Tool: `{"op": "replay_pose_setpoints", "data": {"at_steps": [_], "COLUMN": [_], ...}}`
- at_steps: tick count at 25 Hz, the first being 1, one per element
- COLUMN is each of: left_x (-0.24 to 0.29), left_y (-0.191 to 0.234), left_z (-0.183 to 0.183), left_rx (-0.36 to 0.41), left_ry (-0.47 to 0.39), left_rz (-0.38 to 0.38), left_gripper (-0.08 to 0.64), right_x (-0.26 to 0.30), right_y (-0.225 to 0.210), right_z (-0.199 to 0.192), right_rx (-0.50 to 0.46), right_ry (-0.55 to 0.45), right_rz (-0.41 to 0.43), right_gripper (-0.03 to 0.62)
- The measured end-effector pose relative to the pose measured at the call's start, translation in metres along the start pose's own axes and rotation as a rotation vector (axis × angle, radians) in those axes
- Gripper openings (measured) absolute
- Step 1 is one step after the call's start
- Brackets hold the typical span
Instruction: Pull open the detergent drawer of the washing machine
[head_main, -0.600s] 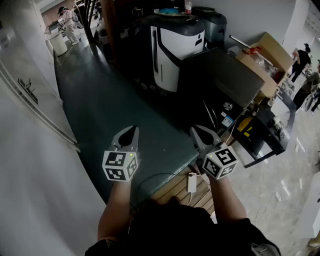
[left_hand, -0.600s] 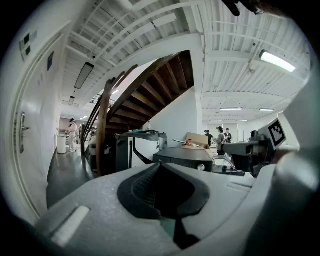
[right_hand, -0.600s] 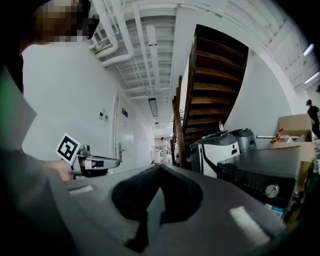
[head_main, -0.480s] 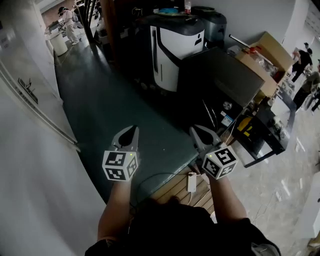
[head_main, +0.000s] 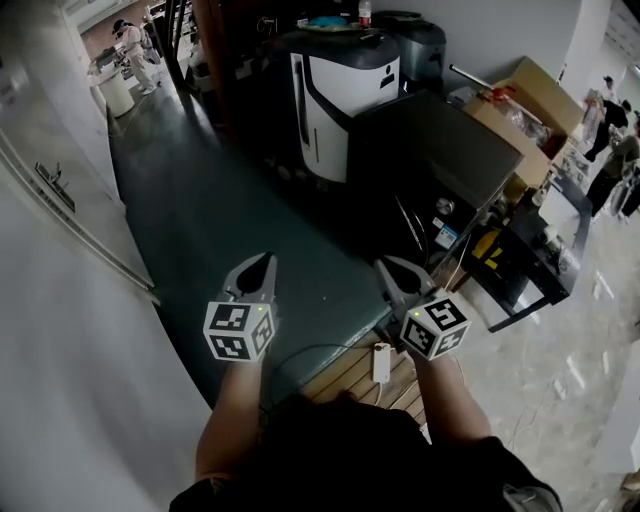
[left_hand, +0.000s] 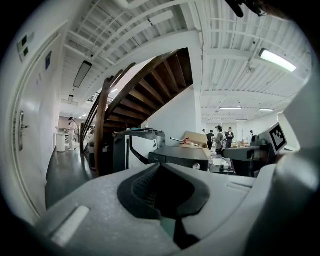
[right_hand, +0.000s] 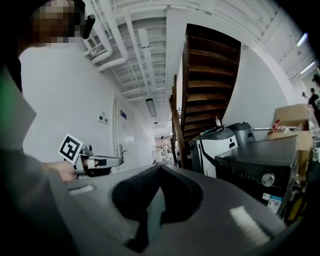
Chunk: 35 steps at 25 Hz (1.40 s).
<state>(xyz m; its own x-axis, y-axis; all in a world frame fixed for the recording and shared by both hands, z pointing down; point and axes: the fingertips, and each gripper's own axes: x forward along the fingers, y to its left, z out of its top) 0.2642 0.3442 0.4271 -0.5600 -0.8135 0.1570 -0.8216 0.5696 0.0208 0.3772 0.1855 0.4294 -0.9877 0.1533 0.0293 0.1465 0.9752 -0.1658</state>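
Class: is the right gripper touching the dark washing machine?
Apart. In the right gripper view the right gripper, jaws shut and empty, sits short of the washing machine.
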Motion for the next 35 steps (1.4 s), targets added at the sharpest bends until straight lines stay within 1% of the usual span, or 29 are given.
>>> {"op": "replay_pose_setpoints", "data": {"at_steps": [5, 11, 16, 19, 26, 29, 35], "left_x": [0.001, 0.000, 0.003, 0.012, 0.052, 0.074, 0.121], "left_y": [-0.024, -0.038, -0.044, -0.046, -0.036, -0.026, 0.002], "left_z": [0.001, -0.002, -0.004, -0.005, -0.004, 0.000, -0.007], "left_rx": [0.001, -0.015, -0.022, -0.024, -0.022, -0.020, -0.031], "left_ry": [-0.013, -0.006, -0.004, -0.006, -0.001, -0.004, 0.017], "left_rz": [0.003, 0.018, 0.008, -0.006, -0.034, -0.039, -0.050], "left_gripper": [0.011, 0.011, 0.011, 0.011, 0.011, 0.011, 0.011], "right_x": [-0.020, -0.037, -0.037, -0.034, -0.009, 0.014, 0.068], "right_y": [-0.002, -0.001, 0.002, -0.006, -0.038, -0.054, -0.074], "right_z": [-0.001, -0.004, -0.010, -0.014, -0.019, -0.021, -0.034], "right_rx": [0.034, 0.047, 0.058, 0.067, 0.073, 0.080, 0.098], "right_ry": [-0.021, 0.004, 0.022, 0.034, 0.050, 0.067, 0.104], "right_rz": [0.056, 0.077, 0.095, 0.086, 0.054, 0.050, 0.066], "right_gripper": [0.002, 0.002, 0.002, 0.002, 0.002, 0.002, 0.002]}}
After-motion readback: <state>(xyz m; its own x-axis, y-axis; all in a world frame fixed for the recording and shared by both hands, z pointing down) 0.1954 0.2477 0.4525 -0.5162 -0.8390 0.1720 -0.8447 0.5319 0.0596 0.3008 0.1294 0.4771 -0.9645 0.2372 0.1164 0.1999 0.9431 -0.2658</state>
